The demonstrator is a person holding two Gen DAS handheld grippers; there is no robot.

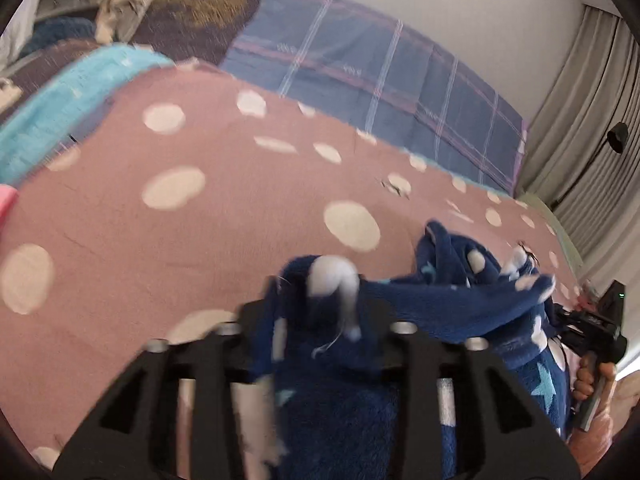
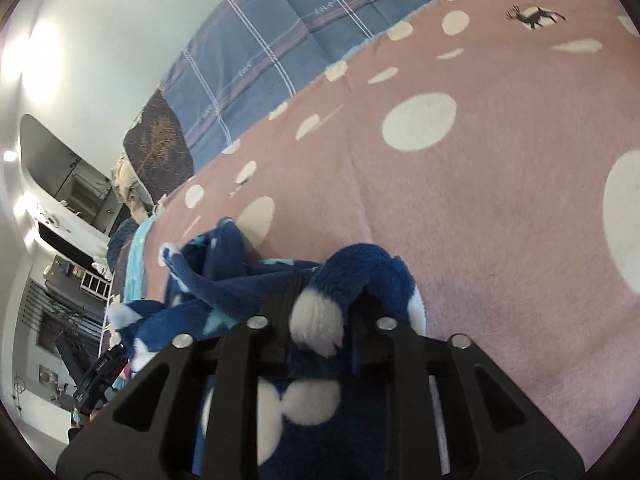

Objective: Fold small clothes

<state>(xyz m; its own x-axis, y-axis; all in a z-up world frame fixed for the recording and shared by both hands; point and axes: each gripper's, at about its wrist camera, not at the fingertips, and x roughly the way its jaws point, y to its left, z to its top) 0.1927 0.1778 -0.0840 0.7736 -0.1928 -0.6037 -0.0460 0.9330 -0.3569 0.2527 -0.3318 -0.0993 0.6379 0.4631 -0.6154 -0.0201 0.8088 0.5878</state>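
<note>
Pink fleece with big cream dots covers most of the bed: the blanket (image 1: 168, 248) lies broad and fairly flat, with a small dark deer print (image 2: 534, 17) on one dot. Beyond it a blue plaid quilt (image 1: 360, 80) runs along the wall, and a brown pillow (image 1: 196, 8) with a golden tree print sits at its end. A turquoise cloth (image 1: 68, 100) edges the blanket on the far side. Grey pleated curtains (image 1: 592, 128) hang past the bed's end, and shelves with a white cabinet (image 2: 72, 232) stand behind the pillow end, too blurred to read.

The garment (image 1: 460, 292) is thick navy plush with white dots and pale blue stars. It is bunched and twisted, stretched as a rope between the two claws above the blanket, with folds hanging below them.

The left claw (image 1: 320, 320) is clamped on one navy end, a white patch bulging between its black fingers. The right claw (image 2: 320, 320) is clamped on the other end, where the plush loops up in a hump beside a white tuft. From the left camera the right tool's handle and the hand (image 1: 592, 376) on it show behind the cloth, which hides the fingertips of both claws.
</note>
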